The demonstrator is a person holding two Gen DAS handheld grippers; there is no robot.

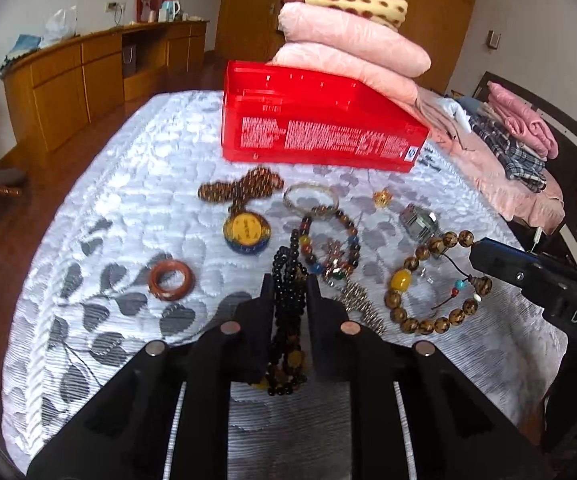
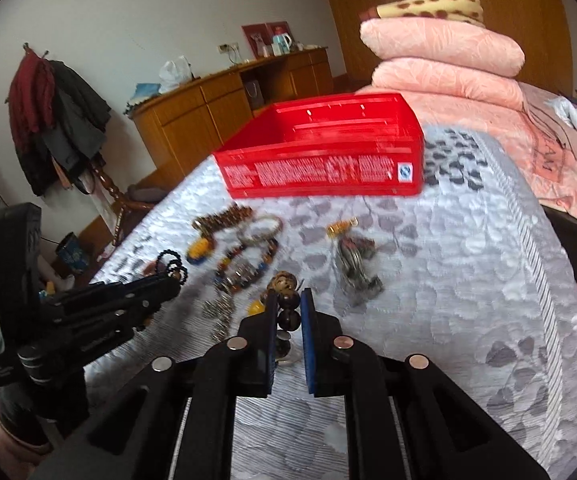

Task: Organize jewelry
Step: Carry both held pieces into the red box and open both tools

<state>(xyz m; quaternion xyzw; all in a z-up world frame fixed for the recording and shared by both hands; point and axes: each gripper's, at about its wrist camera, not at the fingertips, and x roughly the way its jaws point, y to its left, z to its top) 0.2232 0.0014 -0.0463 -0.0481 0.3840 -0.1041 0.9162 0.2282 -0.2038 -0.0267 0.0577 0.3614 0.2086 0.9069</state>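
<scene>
Left gripper (image 1: 288, 280) stands nearly closed, its two fingers pressed on a black bead strand (image 1: 287, 276) that runs lengthwise between them and bunches near the camera with a few amber beads. Right gripper (image 2: 288, 300) is closed on a wooden bead bracelet (image 1: 434, 284); in the right wrist view dark beads sit clamped between the pads and a carved bead shows just past the tips. In the left wrist view the right gripper enters from the right edge, touching the far right part of that bracelet, which carries a yellow bead and a knotted cord with small coloured beads. All items lie on a white quilted bedspread (image 1: 128, 200) with a grey leaf pattern. Far centre stands an open red box (image 1: 320, 120) with white print on its near wall; nothing can be made out inside it. Between box and grippers, left to right: a reddish-brown ring (image 1: 171, 280) lying apart at left; a brown bead necklace (image 1: 240, 186) with a round yellow pendant (image 1: 247, 232); a pale bangle (image 1: 310, 198) touching a multicoloured bead bracelet (image 1: 328, 244); a small gold piece (image 1: 382, 199); a metal watch (image 1: 420, 220). A silver chain (image 1: 358, 304) lies just right of the left gripper. Folded pink quilts (image 1: 352, 48) are stacked beyond the box
</scene>
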